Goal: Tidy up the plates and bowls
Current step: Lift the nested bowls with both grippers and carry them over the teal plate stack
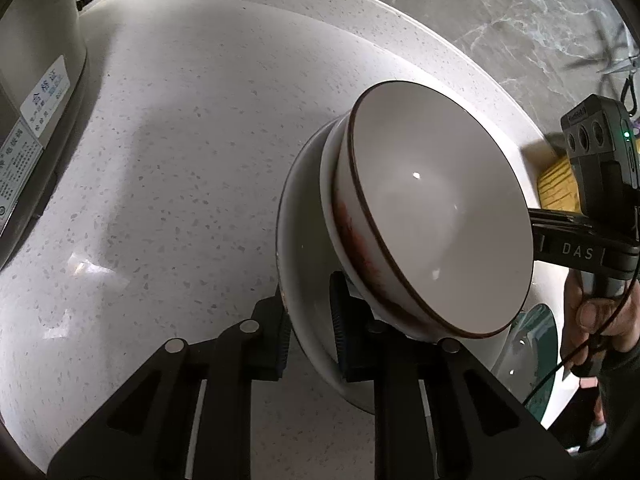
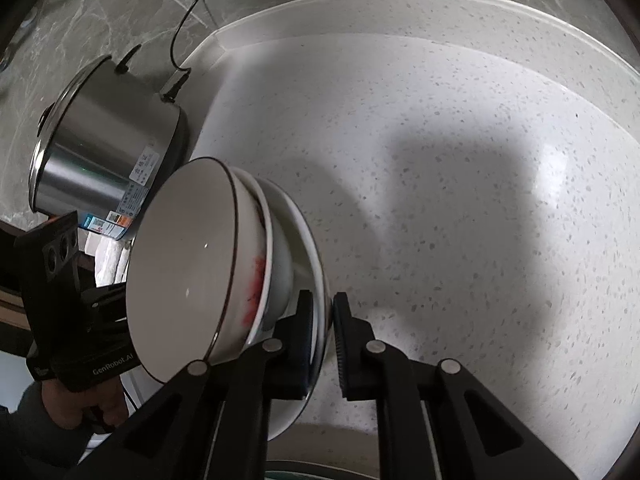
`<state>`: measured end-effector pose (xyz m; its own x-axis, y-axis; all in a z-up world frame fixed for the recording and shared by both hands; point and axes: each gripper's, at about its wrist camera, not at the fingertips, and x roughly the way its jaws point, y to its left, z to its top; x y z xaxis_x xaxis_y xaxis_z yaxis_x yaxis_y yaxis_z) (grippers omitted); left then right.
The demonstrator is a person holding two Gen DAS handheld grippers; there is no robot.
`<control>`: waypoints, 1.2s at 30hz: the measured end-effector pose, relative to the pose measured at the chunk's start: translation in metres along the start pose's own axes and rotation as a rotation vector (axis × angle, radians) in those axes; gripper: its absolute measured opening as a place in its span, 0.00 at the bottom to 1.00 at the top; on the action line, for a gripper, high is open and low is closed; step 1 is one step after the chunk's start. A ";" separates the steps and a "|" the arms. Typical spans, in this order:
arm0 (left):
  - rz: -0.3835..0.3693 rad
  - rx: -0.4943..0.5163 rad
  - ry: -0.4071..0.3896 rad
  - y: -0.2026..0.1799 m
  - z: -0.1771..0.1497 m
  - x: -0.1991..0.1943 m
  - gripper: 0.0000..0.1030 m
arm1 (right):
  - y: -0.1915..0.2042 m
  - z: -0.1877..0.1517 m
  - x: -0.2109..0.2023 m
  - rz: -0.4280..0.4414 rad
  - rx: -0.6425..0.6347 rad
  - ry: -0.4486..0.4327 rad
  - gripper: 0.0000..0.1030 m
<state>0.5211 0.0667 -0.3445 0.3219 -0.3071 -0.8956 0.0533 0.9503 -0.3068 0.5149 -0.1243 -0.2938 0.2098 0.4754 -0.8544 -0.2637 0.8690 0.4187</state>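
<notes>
While the stack of dishes is held between them, both grippers are seen clamped on the rim of its lowest piece, a wide white plate [image 1: 304,264]. The left gripper [image 1: 310,322] is closed narrowly on the plate's near edge, one pad on each face, and the right gripper [image 2: 322,334] is pinched in the same way on the opposite edge. Two bowls are nested on the plate: a white bowl with a red pattern [image 1: 352,240] on its outer wall, and inside it a dark-rimmed bowl [image 1: 440,208] with a plain grey-white interior. Whether the plate is touching the speckled white countertop [image 1: 180,160] cannot be told.

A stainless steel cooker [image 2: 108,140] with printed labels is seen standing at the counter's corner, close to the stack on the left gripper's side, with a black cord [image 2: 188,12] running up from its plug along the grey marble wall [image 2: 80,12]. A yellow item [image 1: 556,188], blurred, is seen behind the stack near the right gripper's body. A dark green dish [image 1: 536,336] is partly visible beneath the stack's far edge. The counter ahead of the right gripper is crossed by a broad shadow.
</notes>
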 end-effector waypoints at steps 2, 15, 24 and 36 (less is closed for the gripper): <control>0.013 0.003 -0.009 -0.002 -0.001 0.000 0.14 | 0.004 0.000 -0.001 -0.029 0.012 -0.008 0.11; 0.039 0.069 -0.043 -0.032 -0.011 -0.043 0.13 | 0.020 -0.013 -0.040 -0.066 0.046 -0.074 0.11; 0.003 0.147 -0.062 -0.071 -0.017 -0.087 0.13 | 0.039 -0.037 -0.089 -0.093 0.078 -0.147 0.11; -0.064 0.271 -0.012 -0.110 -0.048 -0.104 0.13 | 0.041 -0.087 -0.122 -0.158 0.192 -0.196 0.11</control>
<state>0.4368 -0.0081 -0.2335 0.3211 -0.3679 -0.8726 0.3239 0.9085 -0.2639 0.3966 -0.1589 -0.1993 0.4167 0.3340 -0.8455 -0.0348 0.9352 0.3523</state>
